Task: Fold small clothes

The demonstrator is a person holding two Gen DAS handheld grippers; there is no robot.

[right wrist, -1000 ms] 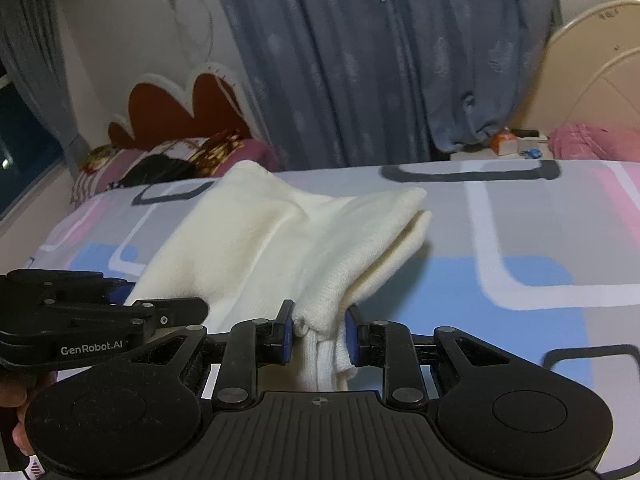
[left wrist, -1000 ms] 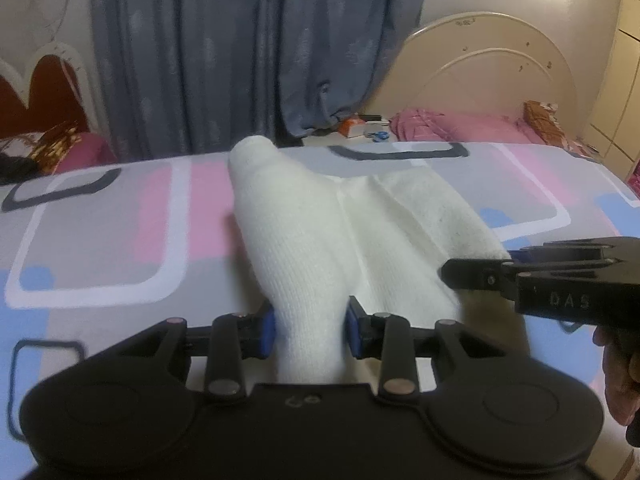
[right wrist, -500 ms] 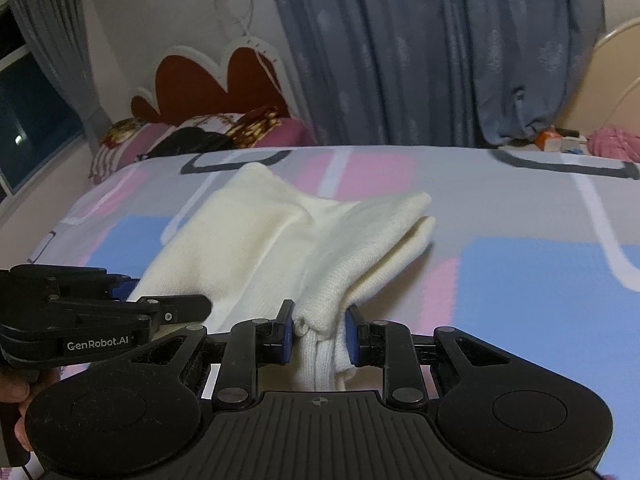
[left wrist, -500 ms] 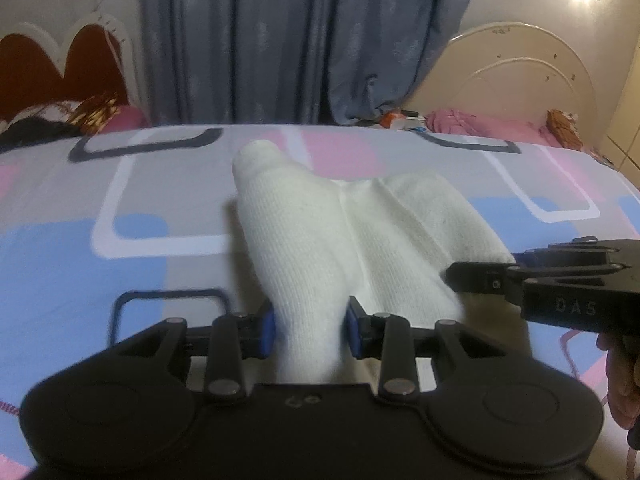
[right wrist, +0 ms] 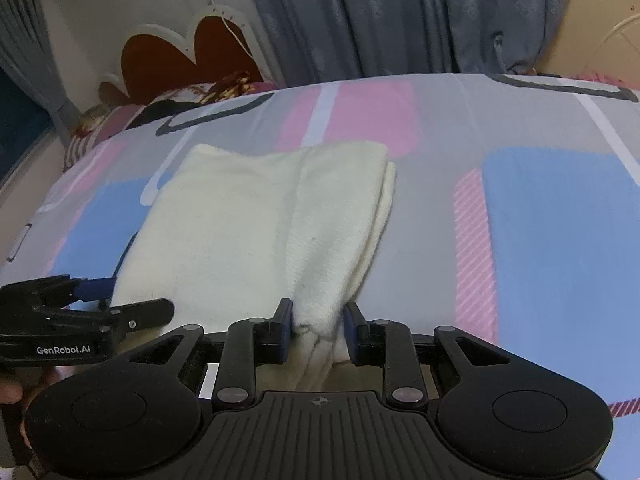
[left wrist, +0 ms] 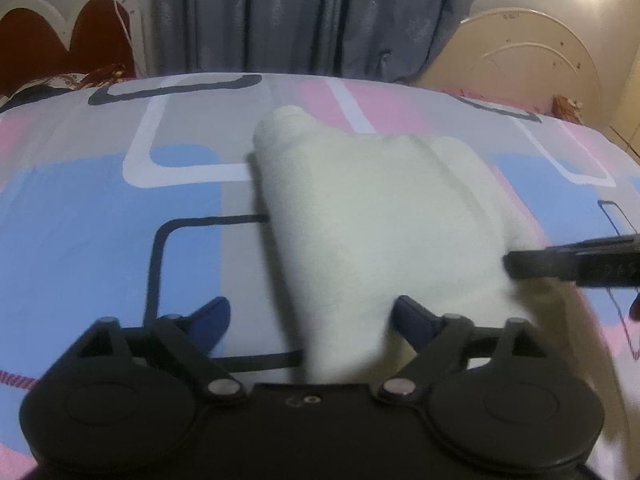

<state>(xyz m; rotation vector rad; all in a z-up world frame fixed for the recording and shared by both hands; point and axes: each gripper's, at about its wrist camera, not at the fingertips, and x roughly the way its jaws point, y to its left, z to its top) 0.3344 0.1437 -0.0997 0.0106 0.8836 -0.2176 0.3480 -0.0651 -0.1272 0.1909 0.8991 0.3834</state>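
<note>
A folded white knit garment (left wrist: 372, 216) lies on the patterned bedspread (left wrist: 80, 216); it also shows in the right wrist view (right wrist: 256, 232). My left gripper (left wrist: 310, 316) is open, its blue-padded jaws spread wide with the garment's near edge lying loose between them. My right gripper (right wrist: 316, 326) is shut on the garment's near right corner. The right gripper shows side-on at the right edge of the left wrist view (left wrist: 576, 264). The left gripper shows at the lower left of the right wrist view (right wrist: 84, 320).
The bedspread (right wrist: 540, 216) has pink, blue and grey blocks. Blue curtains (left wrist: 320, 16) hang behind the bed. A red heart-shaped headboard (left wrist: 64, 40) with pillows is at the far left. A cream arched headboard (left wrist: 532, 64) stands at the far right.
My left gripper has opened and let go of the garment. Both grippers have lowered, and the garment has settled flatter on the bed. The right gripper stays shut on it.
</note>
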